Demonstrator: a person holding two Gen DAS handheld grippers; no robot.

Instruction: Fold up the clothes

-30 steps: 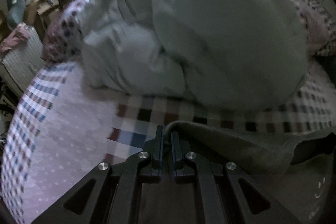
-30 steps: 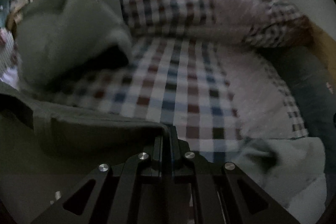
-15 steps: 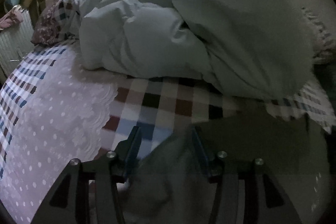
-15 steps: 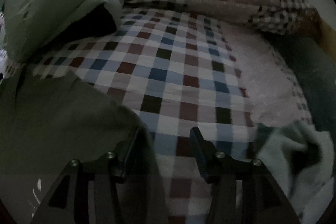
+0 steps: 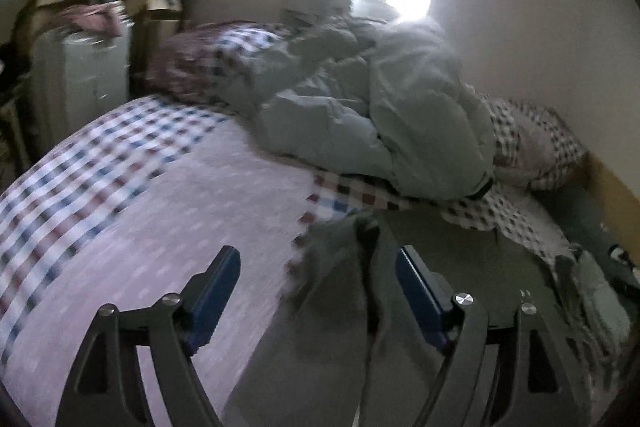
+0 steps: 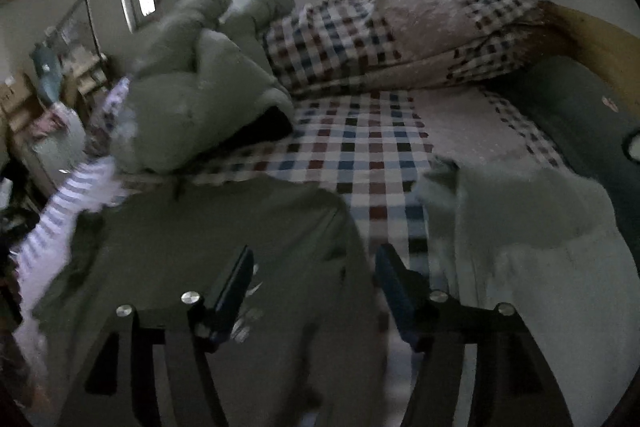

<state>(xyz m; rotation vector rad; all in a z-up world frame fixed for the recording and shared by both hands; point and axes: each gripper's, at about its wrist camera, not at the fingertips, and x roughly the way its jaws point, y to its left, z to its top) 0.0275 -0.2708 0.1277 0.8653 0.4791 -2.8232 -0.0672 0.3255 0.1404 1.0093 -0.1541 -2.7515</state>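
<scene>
Two grippers hang over the bed with nothing in them: your left gripper (image 5: 318,291) has its jaws spread wide, and your right gripper (image 6: 314,283) likewise stands with jaws apart, no cloth between the blue pads of either. The dark olive-green cotton garment (image 6: 224,251) lies spread on the checked red, blue and white bedspread (image 6: 360,143), directly below and ahead of both grippers, so it sits within easy reach of each hand; in the left view one raised ridge of that garment (image 5: 368,251) stands up between the open jaws, which suggests a fold or seam there, though blur keeps you from telling which. Whether it is laid out for folding or already part-folded, you cannot settle from here. A pale grey-green knitted garment (image 6: 520,227) lies just to the right of it on the bed, apart from the olive one. A bulky pale green quilted duvet (image 5: 380,115) is heaped well back toward the wall, leaving the near part of the bed for your work. A small white mark (image 6: 248,311) shows on the olive cloth near your right jaws; it looks like a logo or print, but it is too smeared to read.
</scene>
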